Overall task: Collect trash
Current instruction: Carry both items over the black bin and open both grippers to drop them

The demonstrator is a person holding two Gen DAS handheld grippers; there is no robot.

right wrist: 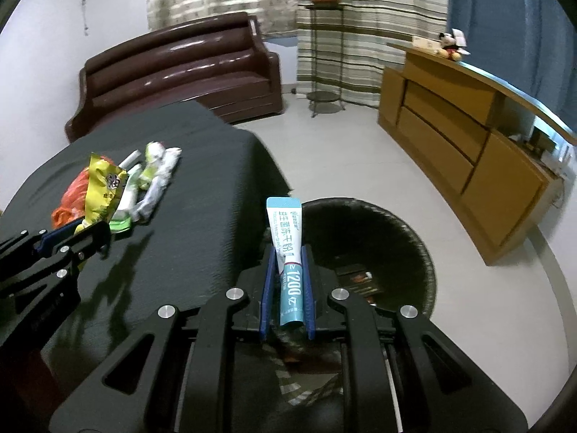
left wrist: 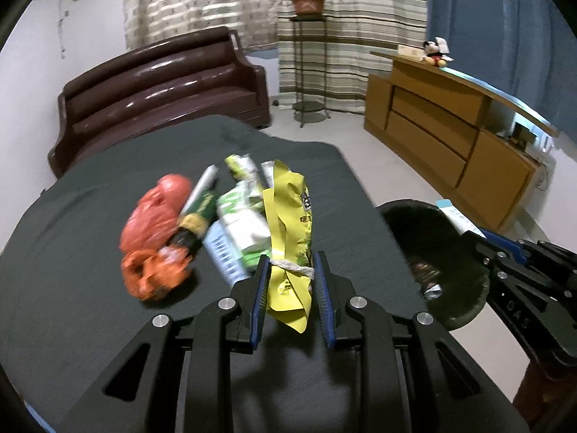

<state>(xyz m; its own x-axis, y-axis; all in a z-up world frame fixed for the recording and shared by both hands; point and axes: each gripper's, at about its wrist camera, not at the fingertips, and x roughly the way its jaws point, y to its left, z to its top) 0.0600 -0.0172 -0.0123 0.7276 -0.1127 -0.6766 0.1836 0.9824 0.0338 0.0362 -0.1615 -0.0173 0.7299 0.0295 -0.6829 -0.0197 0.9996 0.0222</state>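
Nearest, the left claw is closed on the tied neck of a yellow snack bag, which stands upright between the blue pads above the dark surface. The right claw is clamped narrow on a teal-and-white tube, gripped low on its body with the flat end pointing away from the claw.

Just beyond the right claw and slightly to its right lies the open mouth of the dark waste bin, which already holds some wrappers. The tube appears to sit near the bin's closer rim, so the release is best delayed until the tube is clearly over the opening; the pads should then part fully so nothing clings.

To the left of the left claw, and just beyond it, the remaining litter lies clustered: an orange plastic bag, a green tube and white-green wrappers. The yellow bag should be carried right, to the bin, held high enough to clear the rim.
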